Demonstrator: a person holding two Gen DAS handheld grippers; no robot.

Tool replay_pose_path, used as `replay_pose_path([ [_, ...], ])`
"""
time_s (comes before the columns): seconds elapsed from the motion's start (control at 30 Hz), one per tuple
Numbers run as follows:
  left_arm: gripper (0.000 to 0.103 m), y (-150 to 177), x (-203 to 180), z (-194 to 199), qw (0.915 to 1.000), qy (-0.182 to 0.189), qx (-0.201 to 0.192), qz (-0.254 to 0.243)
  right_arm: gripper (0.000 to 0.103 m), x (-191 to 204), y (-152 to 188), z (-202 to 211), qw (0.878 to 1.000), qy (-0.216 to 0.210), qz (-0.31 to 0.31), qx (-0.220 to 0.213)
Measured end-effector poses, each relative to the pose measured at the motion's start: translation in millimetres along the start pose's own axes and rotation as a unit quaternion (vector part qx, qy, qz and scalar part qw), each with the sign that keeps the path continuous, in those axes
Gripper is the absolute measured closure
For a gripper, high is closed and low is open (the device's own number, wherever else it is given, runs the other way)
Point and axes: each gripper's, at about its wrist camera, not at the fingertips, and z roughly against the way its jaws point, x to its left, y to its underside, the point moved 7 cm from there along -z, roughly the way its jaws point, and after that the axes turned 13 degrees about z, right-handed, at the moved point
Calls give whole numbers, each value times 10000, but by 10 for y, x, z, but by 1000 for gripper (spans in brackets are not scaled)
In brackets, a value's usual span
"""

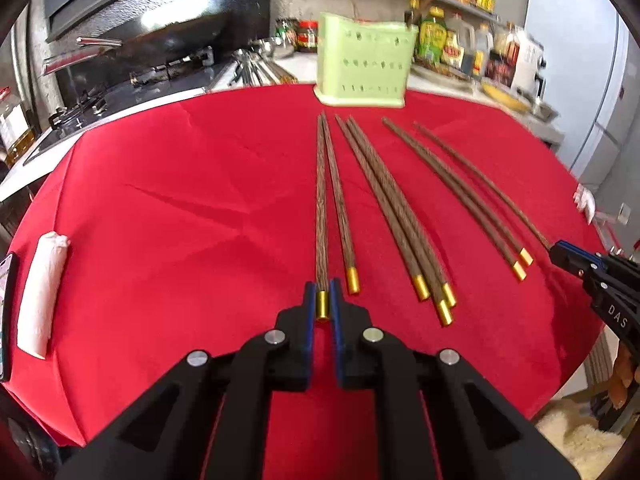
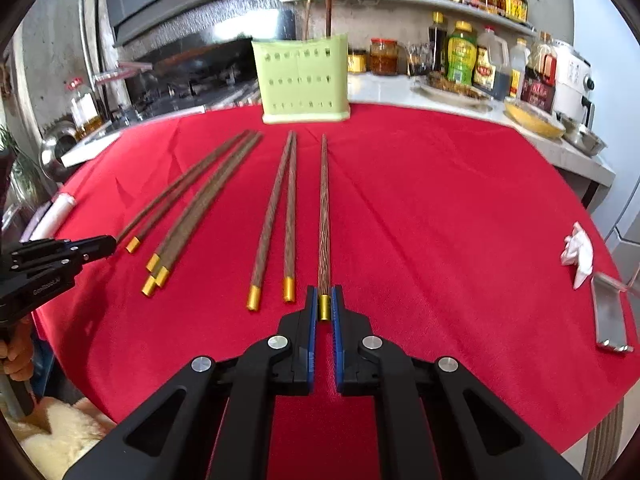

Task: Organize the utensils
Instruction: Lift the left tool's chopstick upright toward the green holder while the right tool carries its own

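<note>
Gold-capped and pinched between blue pads, the leftmost chopstick point(image 1: 322, 216) sits in the left gripper point(image 1: 322, 300), whose jaws are closed on the metal end while the shaft lies along the red tablecloth point(image 1: 180, 200). On the far side of the spread, the right gripper point(image 2: 325, 304) does the same with the rightmost chopstick point(image 2: 323, 216), jaws clamped on its gold cap. Both sticks look to rest on the cloth or sit barely off it; I cannot tell which.

Between those two lie the loose ones: a single stick point(image 1: 340, 208) just beside the left gripper's, a bunch of three point(image 1: 394, 216) with their caps touching, and a pair point(image 1: 456, 192) nearer the right gripper. All point toward the green utensil holder point(image 2: 305, 80), which stands upright at the back edge of the cloth, well apart from both grippers.

At least one brown stick point(image 2: 329, 4) stands in the holder, rising above its rim. So I judge the job barely begun: one piece stowed, two gripped at the cap, six more waiting on the cloth.

Out at the edges lie a rolled white towel point(image 1: 40, 292) on the left, a crumpled tissue point(image 2: 578, 254) and a metal clip point(image 2: 610, 320) on the right.
</note>
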Motion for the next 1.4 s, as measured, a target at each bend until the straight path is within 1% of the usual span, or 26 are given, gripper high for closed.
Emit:
replay_pose_path([
  [0.13,96,-203,11,251,9991,82,-409,54,96,-25,-212,207,9993,90,92,-355],
  [0.2,96,-331,2,410,9977,119,-672,32,96,-45,-321,292,9987,115,120,-487],
  [0.3,96,-482,-16,598,9952,158,-967,17,96,-77,-452,416,9975,169,127,-679],
  [0.4,96,-573,-39,716,9932,182,-1149,6,96,-106,-546,507,9963,208,123,-821],
  [0.57,96,-638,-74,798,9922,272,-1220,-4,96,-107,-576,578,9955,264,134,-899],
  [0.7,96,-745,-66,906,9902,327,-1359,23,96,-132,-696,725,9934,342,155,-1088],
  [0.83,96,-943,-110,1073,9857,319,-1652,-65,96,-162,-898,865,9911,398,194,-1259],
  [1.0,96,-1293,-199,1298,9794,391,-1973,-170,96,-224,-1218,1003,9884,452,248,-1428],
  [1.17,96,-1552,-242,1313,9790,413,-1987,-182,96,-329,-1509,1045,9880,444,185,-1465],
  [1.4,96,-1788,-267,1258,9790,370,-1992,-217,96,-393,-1747,1061,9877,450,210,-1484],
])
